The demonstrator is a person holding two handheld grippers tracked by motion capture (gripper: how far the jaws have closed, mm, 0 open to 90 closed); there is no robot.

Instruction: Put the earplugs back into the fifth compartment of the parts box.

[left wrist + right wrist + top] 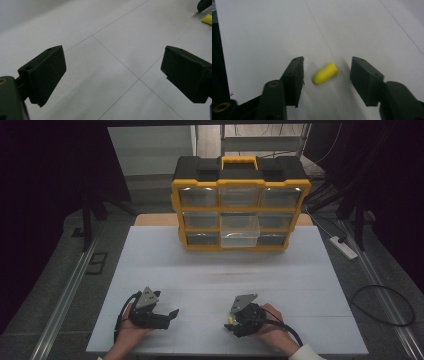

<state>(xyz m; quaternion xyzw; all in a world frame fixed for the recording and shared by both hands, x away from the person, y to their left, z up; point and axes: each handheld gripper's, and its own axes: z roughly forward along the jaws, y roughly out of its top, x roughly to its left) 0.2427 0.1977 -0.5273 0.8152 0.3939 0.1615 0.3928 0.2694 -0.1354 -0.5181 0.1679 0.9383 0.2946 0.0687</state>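
Surface [300,285]: white, panelled with thin seams, runs from the person's near edge to the far edge

Organiser case [240,202]: black and yellow, clear drawers in three rows, stands upright at the middle of the surface's far edge; handle on top. One clear drawer [240,236] in the middle column, lower part, is pulled out toward the person

Left tool [170,315]: held in the person's left hand [131,330] near the near-left corner of the surface, lying low over it. Jaws stand wide apart in the left gripper view, bare surface between them; released, grasping nothing

Right tool [326,72]: held in the person's right hand [272,325] near the near edge, right of centre, tipped down at the surface. Jaws part-way in, one on each side of the yellow piece, gaps showing on both sides; pads not pressing, so released

Yellow piece [325,73]: small, rounded, capsule-shaped, lies on the surface between the right tool's jaws, apart from both pads; seen as a yellow speck [230,319] at that tool's tip in the high view, well apart from the case
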